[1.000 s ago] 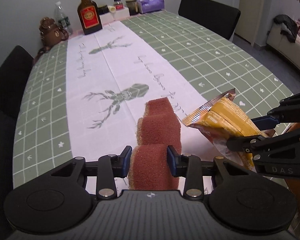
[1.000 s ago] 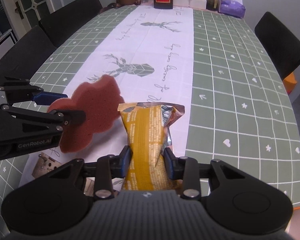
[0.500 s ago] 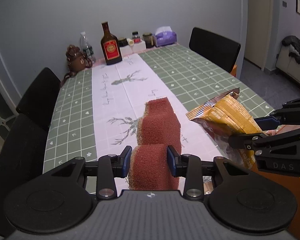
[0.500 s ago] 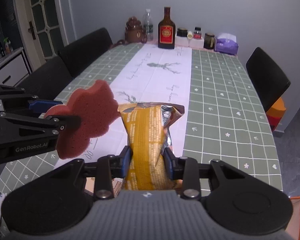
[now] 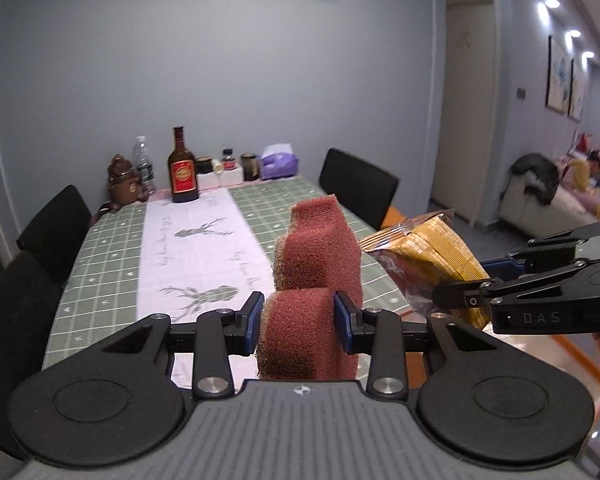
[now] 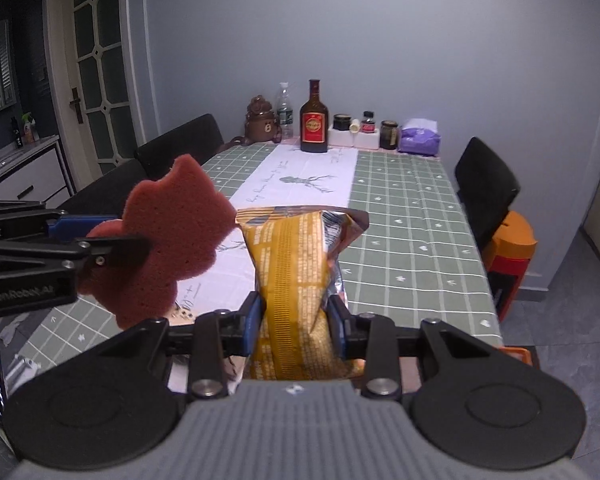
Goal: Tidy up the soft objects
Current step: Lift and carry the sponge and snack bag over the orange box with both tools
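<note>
Left gripper (image 5: 299,318) is clenched on the reddish sponge (image 5: 316,256), held in the air above the near end of the table (image 5: 112,248). At its 3 o'clock, the right gripper (image 6: 295,322) grasps the yellow snack bag (image 6: 296,264), likewise clear of the table.

**Readable markings on my two feeds**

On my left wrist feed I read "DAS" in pale letters on the black side of the right gripper (image 5: 460,280). On my right wrist feed, "GenRobot.AI" stands on the side of the left gripper (image 6: 112,236). The snack bag (image 6: 296,276) carries printed lines, too small for me to read. The bottle (image 6: 313,120) label is illegible.
</note>
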Available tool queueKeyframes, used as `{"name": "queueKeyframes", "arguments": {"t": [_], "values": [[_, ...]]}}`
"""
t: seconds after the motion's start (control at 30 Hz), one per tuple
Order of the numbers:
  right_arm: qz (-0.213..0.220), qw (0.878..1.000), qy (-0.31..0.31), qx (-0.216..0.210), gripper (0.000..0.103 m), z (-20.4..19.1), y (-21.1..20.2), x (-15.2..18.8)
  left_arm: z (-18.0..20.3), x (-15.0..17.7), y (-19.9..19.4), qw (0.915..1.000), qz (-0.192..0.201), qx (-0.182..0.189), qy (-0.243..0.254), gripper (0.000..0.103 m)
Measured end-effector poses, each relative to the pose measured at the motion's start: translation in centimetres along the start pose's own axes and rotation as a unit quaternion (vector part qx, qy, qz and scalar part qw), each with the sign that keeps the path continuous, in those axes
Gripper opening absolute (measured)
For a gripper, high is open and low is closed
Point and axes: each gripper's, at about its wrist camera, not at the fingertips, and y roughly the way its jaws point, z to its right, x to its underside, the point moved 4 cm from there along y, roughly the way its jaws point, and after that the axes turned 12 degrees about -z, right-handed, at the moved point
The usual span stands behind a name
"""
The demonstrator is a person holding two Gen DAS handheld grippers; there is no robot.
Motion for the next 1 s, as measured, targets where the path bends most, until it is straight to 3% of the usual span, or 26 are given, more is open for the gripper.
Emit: {"name": "queueKeyframes", "arguments": {"t": [0.2,0.3,0.53,0.7,1.0], "values": [[-0.003,1.0,0.006,0.025,0.035,2.8,-3.7,4.1,4.5,2.2,-1.5,0.9975,0.008,0.07,-0.002,0.042],[-0.02,0.999,0.021,0.032,0.035,4.5,-4.6,6.4,6.8,3.4,-0.6,0.993,-0.015,0.117,-0.013,0.042],[-0.071,0.994,0.059,0.062,0.035,8.8,-4.5,11.8,11.2,5.0,2.9,0.9837,-0.072,0.164,-0.018,0.041],[-0.111,0.988,0.09,0.058,0.035,11.4,-3.1,15.3,14.7,6.7,5.2,0.9822,-0.111,0.152,0.003,0.041],[-0.159,0.983,0.085,0.046,0.032,12.3,-0.4,17.8,17.8,8.9,7.7,0.9772,-0.173,0.118,0.031,0.041]]}}
